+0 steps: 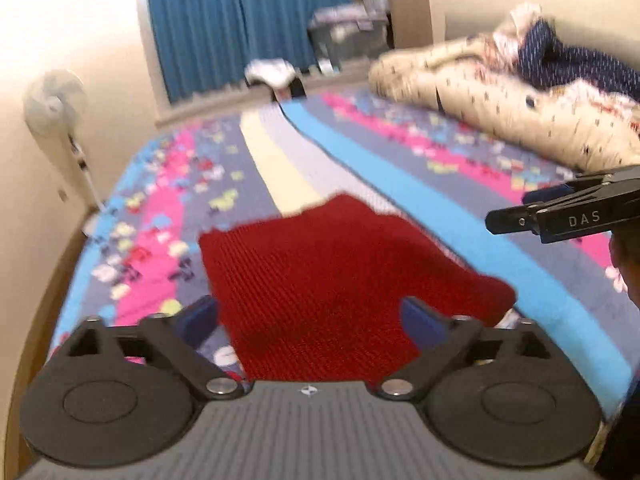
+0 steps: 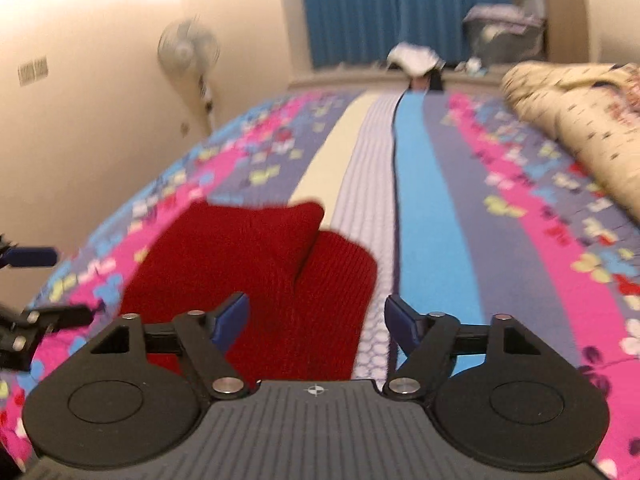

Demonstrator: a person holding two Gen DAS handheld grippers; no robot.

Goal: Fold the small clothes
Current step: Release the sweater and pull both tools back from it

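Note:
A small red knit garment [image 1: 328,276] lies flat on the patterned bedspread [image 1: 168,208]. In the right wrist view the garment [image 2: 256,272] shows a folded flap on top. My left gripper [image 1: 310,320] is open, its blue-padded fingers spread over the garment's near edge, holding nothing. My right gripper [image 2: 316,320] is open and empty above the garment's right edge. The right gripper also shows at the right of the left wrist view [image 1: 560,212], above the bed. The left gripper shows at the left edge of the right wrist view [image 2: 28,288].
A cream blanket with a dark blue cloth [image 1: 520,92] is heaped at the bed's far right. A standing fan [image 2: 188,48] is by the left wall. Blue curtains [image 1: 232,20] hang behind the bed, and white clothes [image 2: 416,58] lie at its far end.

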